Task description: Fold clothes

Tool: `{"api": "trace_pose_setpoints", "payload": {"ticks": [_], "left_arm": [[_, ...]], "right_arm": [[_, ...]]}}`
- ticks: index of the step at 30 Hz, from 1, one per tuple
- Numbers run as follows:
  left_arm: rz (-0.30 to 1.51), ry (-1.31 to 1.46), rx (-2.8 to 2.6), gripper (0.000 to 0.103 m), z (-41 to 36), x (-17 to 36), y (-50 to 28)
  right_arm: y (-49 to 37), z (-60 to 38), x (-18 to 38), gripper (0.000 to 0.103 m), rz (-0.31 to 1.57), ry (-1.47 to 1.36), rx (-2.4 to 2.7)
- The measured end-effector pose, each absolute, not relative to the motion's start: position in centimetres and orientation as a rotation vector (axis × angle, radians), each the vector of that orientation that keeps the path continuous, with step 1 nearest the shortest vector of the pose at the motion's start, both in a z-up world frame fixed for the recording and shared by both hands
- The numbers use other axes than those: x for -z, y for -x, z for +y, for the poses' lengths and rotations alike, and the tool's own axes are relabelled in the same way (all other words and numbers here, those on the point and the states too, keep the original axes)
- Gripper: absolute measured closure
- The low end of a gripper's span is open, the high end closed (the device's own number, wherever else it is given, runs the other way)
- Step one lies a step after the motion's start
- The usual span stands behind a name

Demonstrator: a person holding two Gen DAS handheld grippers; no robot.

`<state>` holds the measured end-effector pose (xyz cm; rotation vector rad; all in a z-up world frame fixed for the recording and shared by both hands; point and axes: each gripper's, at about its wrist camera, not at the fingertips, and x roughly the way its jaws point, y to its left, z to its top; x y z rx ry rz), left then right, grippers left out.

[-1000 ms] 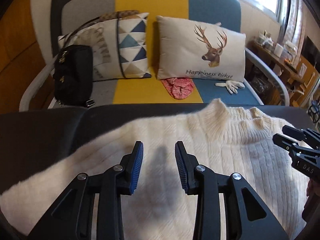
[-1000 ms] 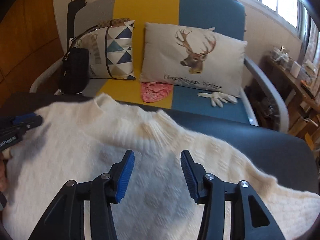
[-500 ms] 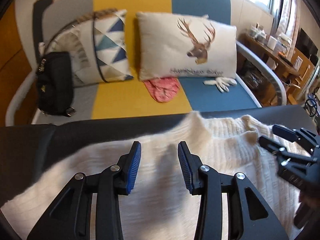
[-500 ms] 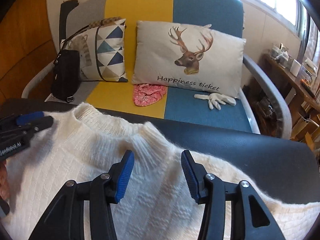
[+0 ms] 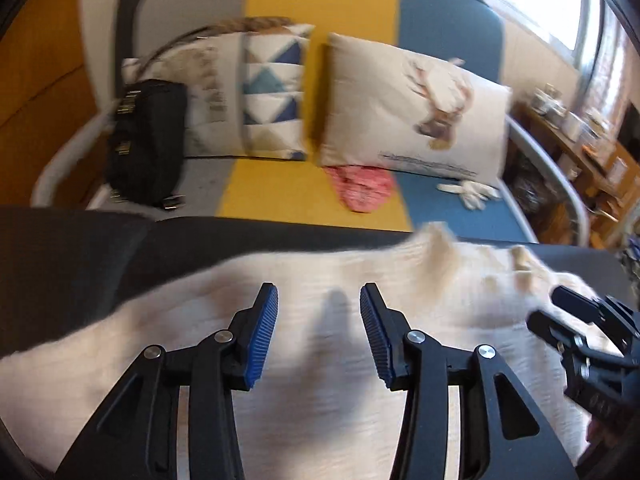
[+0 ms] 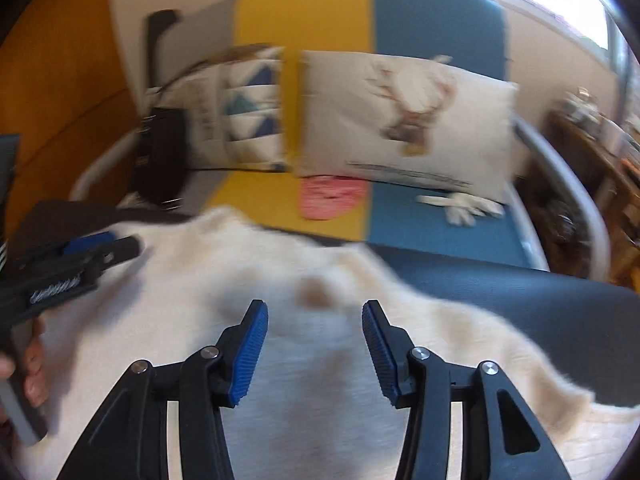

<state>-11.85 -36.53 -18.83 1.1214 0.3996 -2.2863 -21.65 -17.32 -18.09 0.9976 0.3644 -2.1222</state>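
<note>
A cream knit sweater lies spread on the dark table, collar toward the far edge. My left gripper hovers over its left half. Its jaws are opening, with nothing between the blue pads. My right gripper hangs open over the sweater just below the collar, and it holds nothing. In the left wrist view the right gripper shows at the right edge. In the right wrist view the left gripper shows at the left, with a hand below it. Both views are motion-blurred.
Beyond the table's far edge stands a grey, yellow and blue sofa. It holds a deer pillow, a triangle-pattern pillow, a black bag, a pink cloth and a white glove. Wooden shelves stand at the right.
The left jaws have spread wider. Both grippers shifted sideways over the sweater, and the views have gone from sharp to blurred. The sweater still lies flat, and neither gripper holds it.
</note>
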Motion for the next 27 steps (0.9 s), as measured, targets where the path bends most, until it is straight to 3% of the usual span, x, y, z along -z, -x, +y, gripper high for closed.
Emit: {"api": "trace_pose_setpoints", "payload": {"ticks": [3,11,20,24,27], "left_arm": [[0.387,-1.150,2.250,0.056,-37.7,19.2,10.6],[0.592,-0.986,2.294,0.056,-40.9,15.6,1.4],[0.437,-1.120,2.061,0.056,-45.2,18.5,-6.5],[0.388,-1.118,2.040,0.041,-46.1,19.3,-7.6],[0.435,-1.057,2.063,0.043,-46.2,18.3,-8.1]], "right_arm": [[21.0,-19.1,20.0,0.053,0.493,-1.067,2.118],[15.4,-20.5,17.5,0.053,0.406,-0.960,1.988],[8.4,-26.2,20.3,0.054,0.544,-0.924,1.828],[8.3,-27.1,21.6,0.053,0.584,-0.936,1.893],[8.2,-26.8,20.4,0.053,0.542,-0.950,1.890]]}}
